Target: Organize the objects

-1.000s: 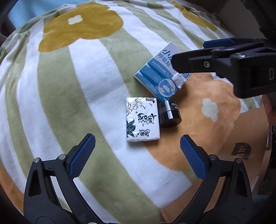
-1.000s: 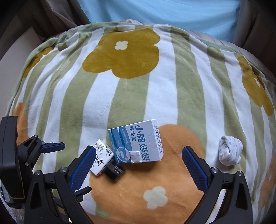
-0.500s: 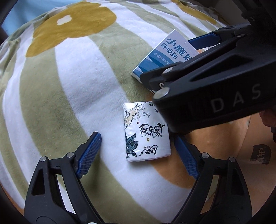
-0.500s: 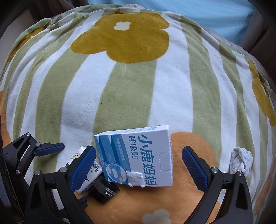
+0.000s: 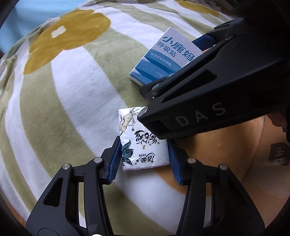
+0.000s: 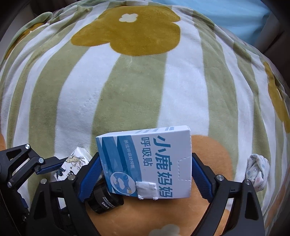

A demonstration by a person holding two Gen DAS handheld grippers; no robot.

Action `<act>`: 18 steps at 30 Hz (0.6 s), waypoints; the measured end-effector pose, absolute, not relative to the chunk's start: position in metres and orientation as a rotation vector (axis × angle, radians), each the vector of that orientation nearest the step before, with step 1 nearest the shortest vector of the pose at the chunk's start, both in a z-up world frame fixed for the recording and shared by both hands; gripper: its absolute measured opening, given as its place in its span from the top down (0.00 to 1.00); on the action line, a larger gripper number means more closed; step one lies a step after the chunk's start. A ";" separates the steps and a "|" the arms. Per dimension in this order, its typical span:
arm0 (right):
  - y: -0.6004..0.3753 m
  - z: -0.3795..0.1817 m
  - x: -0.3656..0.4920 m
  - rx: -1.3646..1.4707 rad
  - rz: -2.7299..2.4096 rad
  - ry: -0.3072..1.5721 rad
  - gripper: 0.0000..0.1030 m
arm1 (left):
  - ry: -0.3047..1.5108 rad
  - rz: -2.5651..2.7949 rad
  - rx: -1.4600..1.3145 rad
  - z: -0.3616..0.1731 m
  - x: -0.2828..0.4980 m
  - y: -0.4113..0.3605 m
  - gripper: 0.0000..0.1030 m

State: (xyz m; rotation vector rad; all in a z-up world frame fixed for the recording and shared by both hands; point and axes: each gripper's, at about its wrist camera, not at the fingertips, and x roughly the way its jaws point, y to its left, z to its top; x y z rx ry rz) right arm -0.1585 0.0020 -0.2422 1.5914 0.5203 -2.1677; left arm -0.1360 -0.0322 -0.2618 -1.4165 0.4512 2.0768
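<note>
A white tissue pack (image 5: 143, 143) with ink-style print lies on the striped blanket. My left gripper (image 5: 144, 159) is closed on its two long sides. A blue and white box (image 6: 150, 163) with Chinese lettering sits between the pads of my right gripper (image 6: 145, 174), which press its left and right edges. The box also shows in the left wrist view (image 5: 166, 56), partly behind the right gripper's body. A small black jar (image 6: 104, 201) lies just below the box's left corner, beside the left blue pad. The tissue pack shows in the right wrist view (image 6: 72, 167) too.
A green and white striped blanket (image 6: 126, 94) with yellow and orange flowers covers the soft, rounded surface. A small rolled patterned cloth (image 6: 257, 172) lies at the right. A light blue sheet (image 6: 235, 12) shows at the far edge.
Both grippers have moved forward and down and closed. The left one went from open to gripping the tissue pack. The right one went from open to gripping the box.
</note>
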 end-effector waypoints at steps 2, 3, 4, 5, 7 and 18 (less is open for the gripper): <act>0.003 -0.241 -0.157 1.589 -2.175 0.520 0.13 | 0.447 2.077 -1.417 -0.261 -0.136 -0.034 0.57; 0.002 -0.241 -0.156 1.588 -2.178 0.523 0.13 | 0.446 2.077 -1.417 -0.261 -0.136 -0.035 0.57; 0.002 -0.240 -0.155 1.583 -2.181 0.526 0.13 | 0.446 2.077 -1.416 -0.260 -0.136 -0.036 0.57; 0.003 -0.238 -0.153 1.576 -2.186 0.526 0.13 | 0.446 2.078 -1.414 -0.259 -0.136 -0.037 0.57; 0.003 -0.235 -0.151 1.565 -2.193 0.528 0.14 | 0.443 2.081 -1.411 -0.256 -0.136 -0.039 0.57; 0.018 -0.216 -0.149 1.549 -2.230 0.484 0.14 | 0.422 2.122 -1.402 -0.238 -0.133 -0.060 0.57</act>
